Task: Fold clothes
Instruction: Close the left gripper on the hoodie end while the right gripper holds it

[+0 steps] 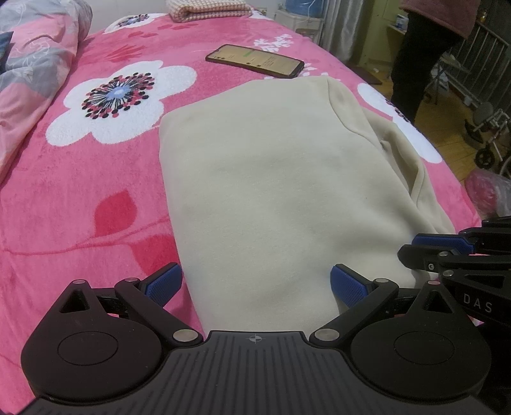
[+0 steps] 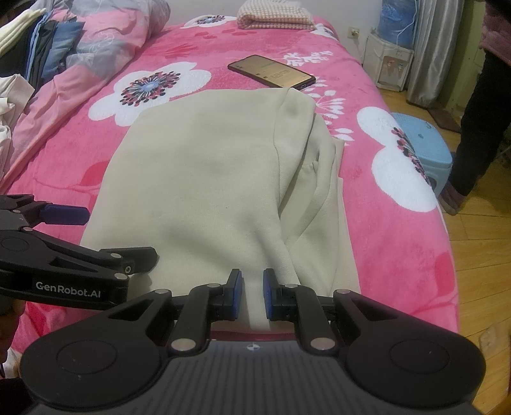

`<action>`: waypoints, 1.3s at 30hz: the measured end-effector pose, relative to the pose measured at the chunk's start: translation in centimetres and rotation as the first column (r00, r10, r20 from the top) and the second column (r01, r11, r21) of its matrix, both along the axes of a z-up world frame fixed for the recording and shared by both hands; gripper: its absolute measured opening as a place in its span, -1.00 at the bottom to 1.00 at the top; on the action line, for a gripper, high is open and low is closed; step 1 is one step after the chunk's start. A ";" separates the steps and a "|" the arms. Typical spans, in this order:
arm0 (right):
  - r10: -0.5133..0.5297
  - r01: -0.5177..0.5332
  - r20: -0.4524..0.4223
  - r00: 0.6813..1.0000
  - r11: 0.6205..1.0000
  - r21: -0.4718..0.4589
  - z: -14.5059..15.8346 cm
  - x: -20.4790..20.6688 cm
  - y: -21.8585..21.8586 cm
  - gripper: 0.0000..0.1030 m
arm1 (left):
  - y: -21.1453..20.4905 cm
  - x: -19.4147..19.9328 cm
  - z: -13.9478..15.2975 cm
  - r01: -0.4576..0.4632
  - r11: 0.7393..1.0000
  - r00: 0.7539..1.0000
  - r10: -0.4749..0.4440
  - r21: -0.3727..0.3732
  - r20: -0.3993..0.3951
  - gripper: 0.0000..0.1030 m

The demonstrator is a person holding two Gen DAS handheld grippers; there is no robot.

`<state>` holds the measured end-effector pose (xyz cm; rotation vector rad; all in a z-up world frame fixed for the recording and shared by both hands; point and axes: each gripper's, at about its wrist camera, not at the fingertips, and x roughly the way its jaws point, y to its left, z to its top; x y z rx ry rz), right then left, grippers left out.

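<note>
A cream sweatshirt (image 1: 271, 178) lies folded lengthwise on the pink flowered bedspread (image 1: 83, 198), its sleeve side bunched along the right (image 2: 306, 178). My left gripper (image 1: 255, 285) is open wide over the garment's near hem, with one blue pad off the cloth's left edge and the other resting over it. The right wrist view shows it at the sweatshirt's near left corner (image 2: 105, 236). My right gripper (image 2: 253, 293) is shut on a narrow fold of the near hem, and cream fabric fills the gap between its pads. In the left wrist view it sits at the right edge (image 1: 424, 250).
A phone (image 1: 254, 60) with a lit screen lies beyond the sweatshirt. Farther back is a folded checked cloth (image 2: 274, 17). A rolled quilt (image 1: 35, 64) and stacked clothes (image 2: 41, 44) line the left. A person (image 1: 424, 54) stands to the right, near a blue stool (image 2: 424, 143).
</note>
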<state>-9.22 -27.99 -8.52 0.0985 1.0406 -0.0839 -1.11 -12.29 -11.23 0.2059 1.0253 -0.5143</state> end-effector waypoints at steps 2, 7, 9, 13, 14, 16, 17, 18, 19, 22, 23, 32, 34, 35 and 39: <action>0.000 0.000 0.000 1.000 1.000 0.000 0.0 0.0 0.0 -0.71 | 0.0 0.0 0.0 0.001 1.000 1.000 -0.001 0.000 0.000 0.95; -0.001 0.001 0.000 1.000 1.000 0.002 0.0 0.0 -0.1 -0.71 | -0.1 0.0 -0.1 0.003 1.000 1.000 -0.003 0.002 0.003 0.95; -0.002 0.002 0.000 1.000 1.000 0.004 0.0 0.0 -0.1 -0.71 | -0.1 0.0 -0.1 0.002 1.000 1.000 -0.002 0.002 0.002 0.95; -0.003 0.003 0.001 1.000 1.000 0.005 -0.1 0.1 -0.1 -0.71 | -0.2 0.0 -0.1 0.003 1.000 1.000 -0.003 0.004 0.002 0.96; -0.002 0.002 0.001 1.000 1.000 0.004 -0.1 0.1 -0.1 -0.71 | -0.2 0.0 -0.1 0.003 1.000 1.000 -0.003 0.004 0.003 0.96; -0.002 0.002 0.001 1.000 1.000 0.004 -0.1 0.1 0.0 -0.71 | -0.3 -0.1 -0.1 0.003 1.000 1.000 -0.003 0.005 0.003 0.96; -0.003 0.003 0.001 1.000 1.000 0.005 -0.1 0.0 0.0 -0.71 | -0.3 0.0 -0.1 0.003 1.000 1.000 -0.003 0.006 0.003 0.96; -0.003 0.003 0.001 1.000 1.000 0.006 -0.1 0.0 0.0 -0.71 | -0.3 0.0 -0.1 0.003 1.000 1.000 -0.003 0.006 0.003 0.96; -0.004 0.004 0.001 1.000 1.000 0.008 -0.1 0.0 -0.1 -0.71 | -0.3 -0.1 -0.1 0.003 1.000 1.000 -0.003 0.007 0.004 0.96; -0.006 0.006 0.002 1.000 1.000 0.012 -0.1 0.0 -0.1 -0.71 | -0.4 -0.1 -0.1 0.004 1.000 1.000 -0.004 0.009 0.004 0.97; -0.006 0.006 0.002 1.000 1.000 0.012 0.0 0.0 -0.1 -0.71 | -0.4 -0.1 -0.1 0.004 1.000 1.000 -0.004 0.010 0.004 0.97; -0.007 0.007 0.002 1.000 1.000 0.014 0.0 0.0 -0.1 -0.71 | -0.6 -0.2 -0.1 0.007 1.000 1.000 -0.007 0.017 0.007 0.97; -0.007 0.007 0.002 1.000 1.000 0.014 0.0 0.0 -0.1 -0.71 | -0.6 -0.2 -0.1 0.007 1.000 1.000 -0.008 0.019 0.009 0.97; -0.007 0.006 0.002 1.000 1.000 0.014 0.0 0.0 -0.1 -0.71 | -0.7 -0.2 0.0 0.008 1.000 1.000 -0.008 0.020 0.009 0.97; -0.006 0.006 0.001 1.000 1.000 0.014 -0.1 0.0 -0.1 -0.71 | -0.7 -0.3 -0.1 0.009 1.000 1.000 -0.009 0.022 0.011 0.97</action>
